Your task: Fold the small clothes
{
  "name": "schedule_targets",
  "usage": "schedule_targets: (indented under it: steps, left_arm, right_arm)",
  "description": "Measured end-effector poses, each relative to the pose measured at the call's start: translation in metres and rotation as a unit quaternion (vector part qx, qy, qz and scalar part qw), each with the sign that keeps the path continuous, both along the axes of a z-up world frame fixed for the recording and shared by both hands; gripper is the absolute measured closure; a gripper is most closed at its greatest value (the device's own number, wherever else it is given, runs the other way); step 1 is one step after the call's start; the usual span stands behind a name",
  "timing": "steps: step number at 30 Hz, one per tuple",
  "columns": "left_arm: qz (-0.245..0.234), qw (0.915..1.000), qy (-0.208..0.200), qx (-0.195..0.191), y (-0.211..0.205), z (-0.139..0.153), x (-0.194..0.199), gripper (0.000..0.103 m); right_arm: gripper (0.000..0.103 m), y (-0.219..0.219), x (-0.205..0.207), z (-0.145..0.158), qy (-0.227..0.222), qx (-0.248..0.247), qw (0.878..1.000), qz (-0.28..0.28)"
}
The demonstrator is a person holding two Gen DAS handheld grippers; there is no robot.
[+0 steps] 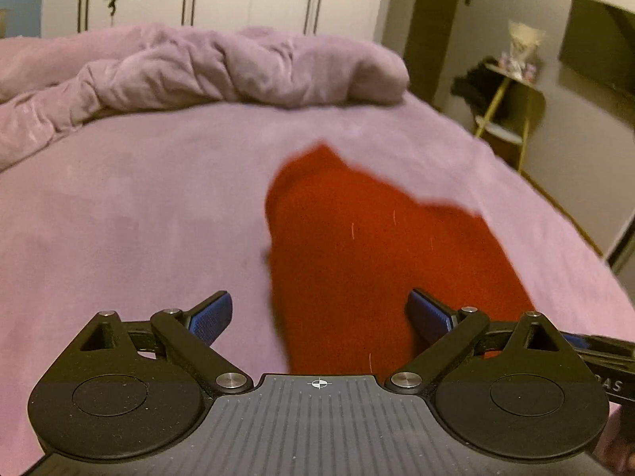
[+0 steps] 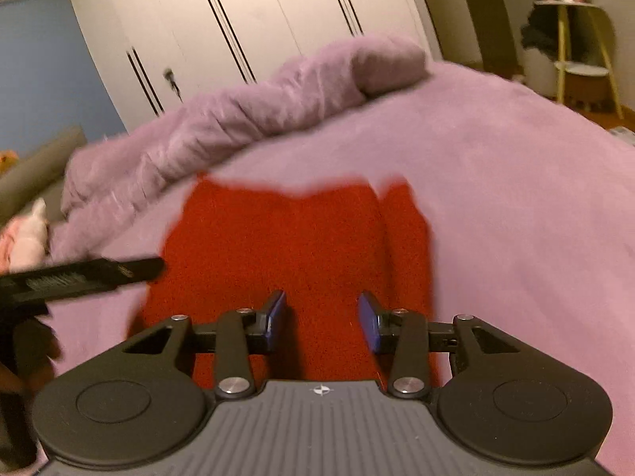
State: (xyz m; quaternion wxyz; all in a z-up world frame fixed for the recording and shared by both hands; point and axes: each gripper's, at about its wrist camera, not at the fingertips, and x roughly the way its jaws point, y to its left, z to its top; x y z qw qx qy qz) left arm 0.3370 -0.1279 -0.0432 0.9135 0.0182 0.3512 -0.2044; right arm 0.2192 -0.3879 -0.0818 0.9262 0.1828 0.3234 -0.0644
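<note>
A red cloth [image 1: 381, 254] lies flat on the pink bed [image 1: 139, 206], in front of a bunched blanket [image 1: 222, 67]. The left gripper [image 1: 319, 317] hovers with jaws wide apart; the right gripper [image 2: 322, 317] hovers over the cloth, jaws apart, empty.

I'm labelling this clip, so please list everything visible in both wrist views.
Red garment: one, red, flat on the bed ahead of both grippers.
Bed sheet: one, lilac, under the garment.
Duvet: one, lilac, bunched at the far edge.
Wardrobe: one, white, behind the bed.
Side table: one, yellow-legged, by the right wall.
Left gripper: one, black with blue pads, open.
Right gripper: one, same colours, open above the garment.
</note>
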Motion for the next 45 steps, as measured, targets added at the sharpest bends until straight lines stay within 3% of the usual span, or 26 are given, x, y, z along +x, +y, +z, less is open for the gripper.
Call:
schedule_targets:
  steps: [2, 4, 7, 11, 14, 16, 17, 20, 21, 22, 24, 25, 26, 28, 29, 32, 34, 35, 36, 40, 43, 45]
  left_arm:
    - [0.006, 0.9999, 0.011, -0.001, 0.007, -0.001, -0.015, 0.004]
    - [-0.005, 0.9992, 0.038, -0.015, 0.017, 0.002, -0.028, 0.005]
    - [-0.009, 0.9987, 0.046, -0.023, 0.028, 0.003, -0.054, 0.005]
    - [-0.028, 0.9971, 0.07, -0.017, 0.028, -0.01, -0.073, 0.005]
    - [-0.031, 0.9964, 0.078, -0.005, 0.022, -0.016, -0.072, 0.004]
    - [-0.029, 0.9957, 0.085, 0.024, 0.014, -0.023, -0.067, 0.005]
    - [-0.027, 0.9951, 0.085, 0.041, 0.01, -0.026, -0.066, 0.005]
    - [-0.016, 0.9943, 0.09, 0.056, 0.012, -0.034, -0.064, 0.005]
    - [-0.007, 0.9945, 0.09, 0.052, 0.015, -0.034, -0.062, 0.005]
    - [0.001, 0.9951, 0.088, 0.046, 0.019, -0.035, -0.063, 0.005]
    - [0.021, 0.9954, 0.086, 0.036, 0.029, -0.035, -0.062, 0.004]
    - [0.021, 0.9954, 0.089, 0.028, 0.031, -0.034, -0.061, 0.004]
    - [0.024, 0.995, 0.094, 0.024, 0.035, -0.035, -0.059, 0.004]
    - [0.025, 0.9943, 0.101, 0.024, 0.037, -0.037, -0.057, 0.004]
    - [0.02, 0.9944, 0.101, 0.022, 0.037, -0.037, -0.058, 0.004]
    - [0.005, 0.995, 0.096, 0.026, 0.037, -0.035, -0.057, 0.005]
    - [-0.003, 0.9951, 0.094, 0.03, 0.038, -0.036, -0.058, 0.005]
    - [-0.006, 0.9951, 0.095, 0.03, 0.037, -0.037, -0.058, 0.005]
    - [-0.007, 0.995, 0.096, 0.029, 0.038, -0.037, -0.058, 0.005]
    - [-0.016, 0.9941, 0.106, 0.016, 0.045, -0.028, -0.06, 0.005]
    - [-0.029, 0.9941, 0.104, 0.016, 0.052, -0.018, -0.061, 0.005]
    - [-0.034, 0.994, 0.101, 0.027, 0.053, -0.013, -0.057, 0.005]
  right_arm:
    - [0.046, -0.005, -0.029, -0.002, 0.001, 0.018, 1.0, -0.01]
    - [0.045, -0.011, -0.053, 0.004, 0.004, 0.058, 0.998, -0.021]
    - [0.045, -0.02, -0.073, 0.01, -0.023, 0.14, 0.99, -0.02]
    - [0.045, -0.035, -0.069, -0.01, -0.05, 0.27, 0.961, -0.02]
    - [0.046, -0.043, -0.053, -0.035, -0.049, 0.364, 0.93, -0.026]
    - [0.052, -0.043, -0.041, -0.05, -0.037, 0.398, 0.916, -0.043]
    - [0.062, -0.042, -0.035, -0.055, -0.032, 0.411, 0.91, -0.049]
    - [0.088, -0.035, -0.029, -0.05, -0.029, 0.394, 0.918, -0.045]
    - [0.09, -0.034, -0.032, -0.046, -0.042, 0.398, 0.916, -0.042]
    - [0.091, -0.037, -0.038, -0.045, -0.07, 0.426, 0.901, -0.039]
    - [0.092, -0.044, -0.053, -0.051, -0.119, 0.497, 0.859, -0.044]
    - [0.093, -0.046, -0.062, -0.052, -0.128, 0.502, 0.853, -0.054]
    - [0.095, -0.046, -0.067, -0.051, -0.123, 0.48, 0.866, -0.061]
    - [0.095, -0.04, -0.069, -0.045, -0.049, 0.34, 0.936, -0.075]
    - [0.096, -0.039, -0.071, -0.043, -0.03, 0.282, 0.957, -0.069]
    - [0.091, -0.053, -0.084, -0.029, -0.079, 0.254, 0.964, -0.032]
    - [0.063, -0.054, -0.075, -0.011, -0.092, 0.185, 0.978, 0.004]
    - [0.041, -0.053, -0.067, -0.004, -0.096, 0.147, 0.984, 0.037]
    - [0.036, -0.052, -0.059, 0.0, -0.099, 0.11, 0.987, 0.071]
    - [0.036, -0.035, -0.024, 0.003, -0.07, 0.033, 0.978, 0.194]
    - [0.041, -0.021, -0.006, 0.001, -0.059, -0.001, 0.969, 0.24]
    - [0.061, -0.012, -0.018, -0.004, -0.066, 0.003, 0.965, 0.252]
